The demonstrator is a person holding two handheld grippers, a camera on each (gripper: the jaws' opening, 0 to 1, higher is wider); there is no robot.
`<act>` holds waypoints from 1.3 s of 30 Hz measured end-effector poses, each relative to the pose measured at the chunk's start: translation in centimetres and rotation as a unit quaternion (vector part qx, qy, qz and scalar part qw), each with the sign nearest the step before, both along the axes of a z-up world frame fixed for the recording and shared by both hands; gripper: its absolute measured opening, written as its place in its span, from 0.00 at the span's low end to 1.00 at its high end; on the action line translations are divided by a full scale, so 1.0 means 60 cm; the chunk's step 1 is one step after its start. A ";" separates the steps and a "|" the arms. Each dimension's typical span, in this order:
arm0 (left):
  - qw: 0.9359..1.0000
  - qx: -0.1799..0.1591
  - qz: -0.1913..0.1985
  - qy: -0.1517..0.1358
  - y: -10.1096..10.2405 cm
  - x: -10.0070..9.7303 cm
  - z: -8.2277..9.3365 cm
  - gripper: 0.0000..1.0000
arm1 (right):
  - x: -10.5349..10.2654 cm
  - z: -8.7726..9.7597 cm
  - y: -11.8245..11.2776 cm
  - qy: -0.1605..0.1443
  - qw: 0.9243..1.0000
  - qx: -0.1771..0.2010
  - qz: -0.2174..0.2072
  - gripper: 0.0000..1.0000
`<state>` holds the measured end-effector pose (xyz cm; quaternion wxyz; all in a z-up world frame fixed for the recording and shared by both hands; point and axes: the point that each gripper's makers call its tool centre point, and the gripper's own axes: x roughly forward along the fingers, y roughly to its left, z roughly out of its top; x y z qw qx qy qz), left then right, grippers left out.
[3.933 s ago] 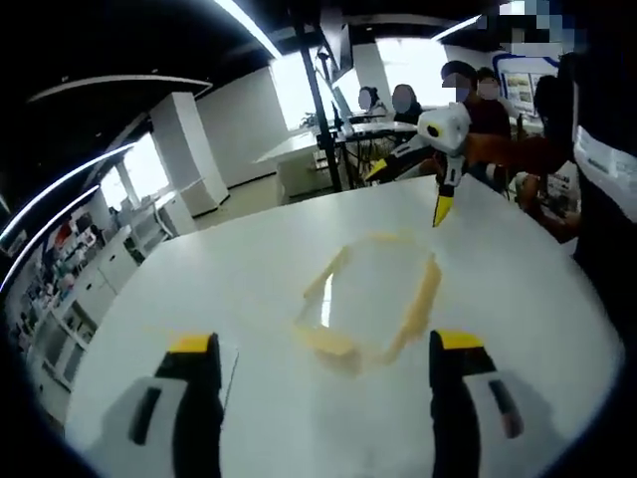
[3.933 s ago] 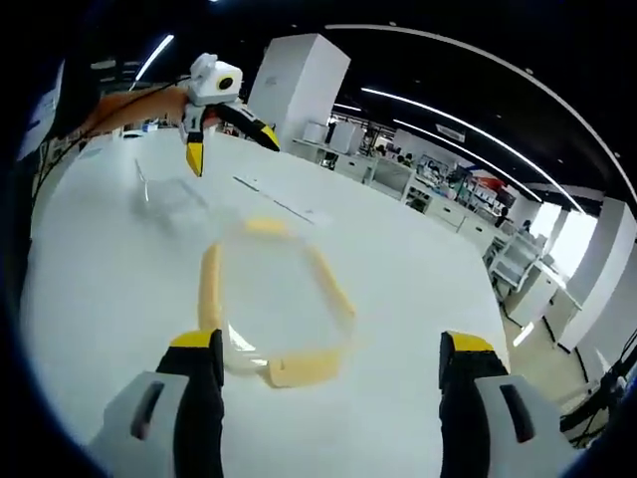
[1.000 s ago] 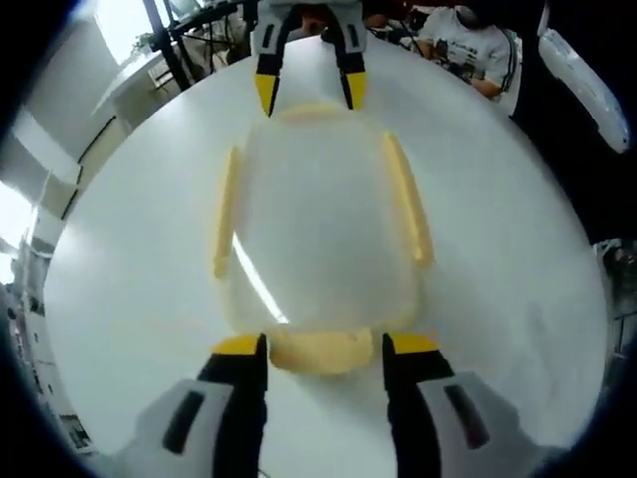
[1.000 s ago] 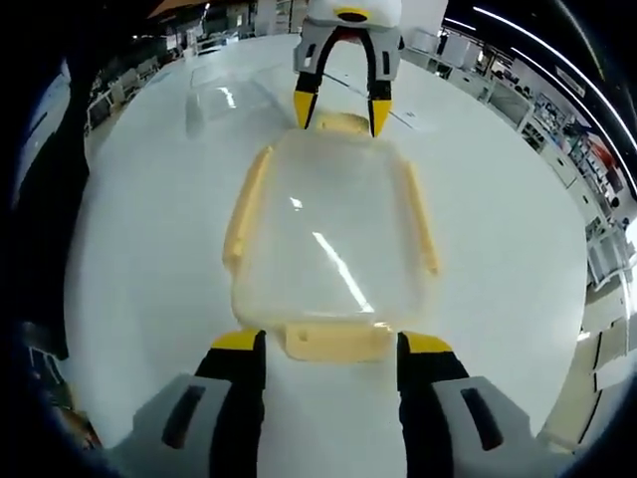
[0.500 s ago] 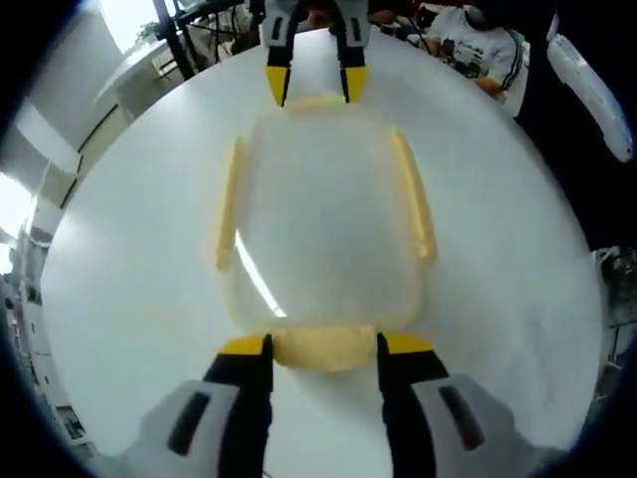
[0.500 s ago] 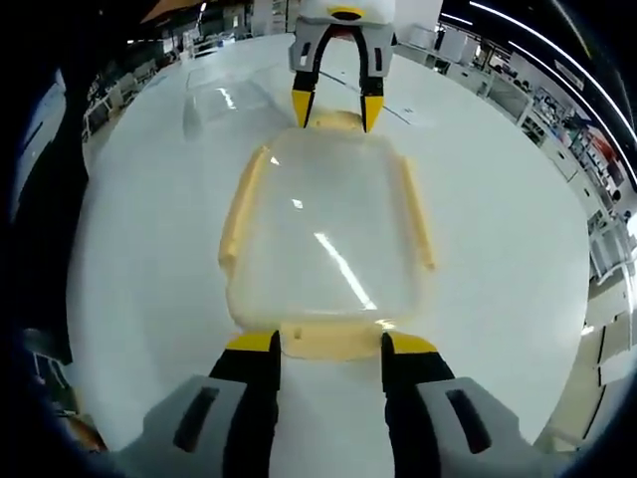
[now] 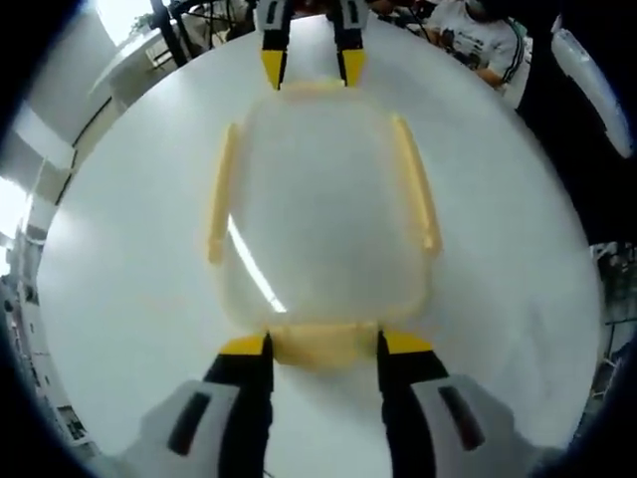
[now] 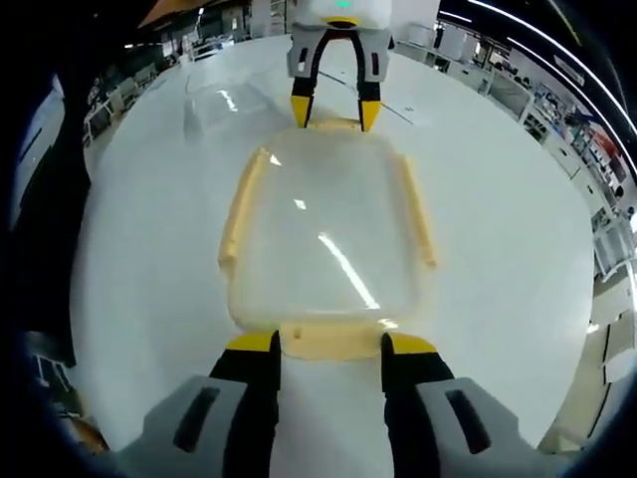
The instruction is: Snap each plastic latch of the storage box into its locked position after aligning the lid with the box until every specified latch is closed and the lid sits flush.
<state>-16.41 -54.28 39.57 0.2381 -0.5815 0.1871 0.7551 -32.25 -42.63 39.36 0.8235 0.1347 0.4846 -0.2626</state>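
A clear lid (image 7: 318, 199) with yellow latches on all sides lies flat on the white table (image 7: 119, 299). My left gripper (image 7: 323, 347) is shut on the near end latch (image 7: 323, 339), its yellow tips pressing the latch's two sides. At the far end the right gripper (image 7: 311, 70) straddles the opposite latch. From the right gripper view the same lid (image 8: 328, 229) runs away from me. There my right gripper (image 8: 331, 344) is shut on its end latch (image 8: 331, 337), and the left gripper (image 8: 335, 112) stands at the far end. The long side latches (image 8: 242, 209) stick outward.
A clear plastic box (image 8: 214, 100) stands on the table beyond the lid, to the left and apart from it. People sit at the table's far edge (image 7: 468, 30). A person's dark sleeve (image 7: 587, 119) borders the right side. Desks and shelves lie farther off.
Over the last second both grippers' jaws have narrowed onto the end latches. Since 3.9 s ago both grippers have come down from above the table to the lid's two ends.
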 end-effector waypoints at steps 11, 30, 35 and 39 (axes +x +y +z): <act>1.000 -0.003 -0.004 0.013 -0.005 0.006 0.002 0.40 | 0.013 0.001 -0.001 -0.011 1.000 -0.016 0.005 0.38; 0.999 -0.001 0.041 0.009 0.019 0.059 0.052 0.39 | 0.060 0.054 0.002 -0.007 0.999 -0.037 0.030 0.38; 0.998 -0.012 0.055 0.009 0.025 0.086 0.077 0.39 | 0.079 0.079 0.000 -0.001 0.998 -0.047 0.040 0.38; 0.997 -0.021 0.067 0.012 0.033 0.108 0.103 0.39 | 0.097 0.101 0.001 0.003 0.997 -0.060 0.050 0.38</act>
